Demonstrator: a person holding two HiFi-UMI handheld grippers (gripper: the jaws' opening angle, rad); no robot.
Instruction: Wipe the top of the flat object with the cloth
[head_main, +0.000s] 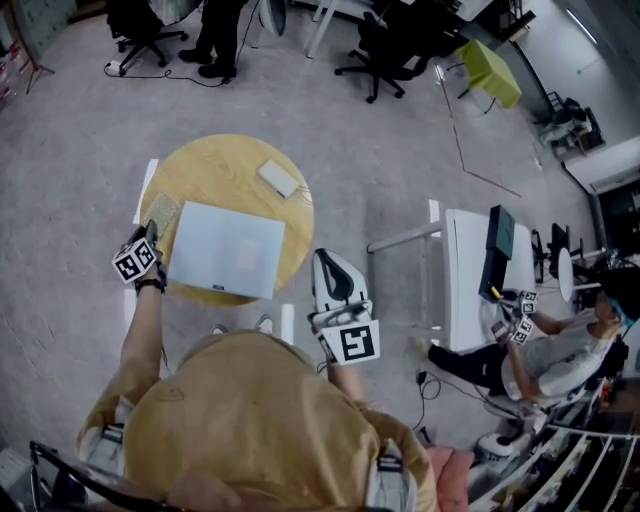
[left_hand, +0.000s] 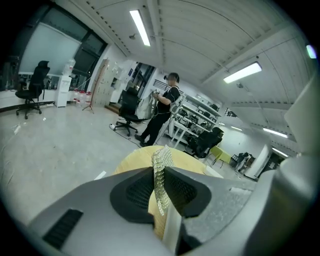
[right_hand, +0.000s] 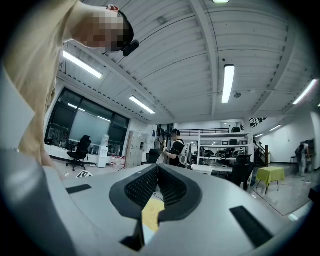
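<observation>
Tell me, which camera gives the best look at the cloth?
The left gripper view: the cloth stands close, its weave clear, pinched in the left gripper. The head view shows only a small patch at the table's edge; the right gripper view shows none.

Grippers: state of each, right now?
Left gripper: shut on the cloth.
Right gripper: shut, nothing between its jaws.

Office-lab: swivel chairs (head_main: 385, 45), white desks (head_main: 462, 275), equipment shelving (right_hand: 222, 150).
</observation>
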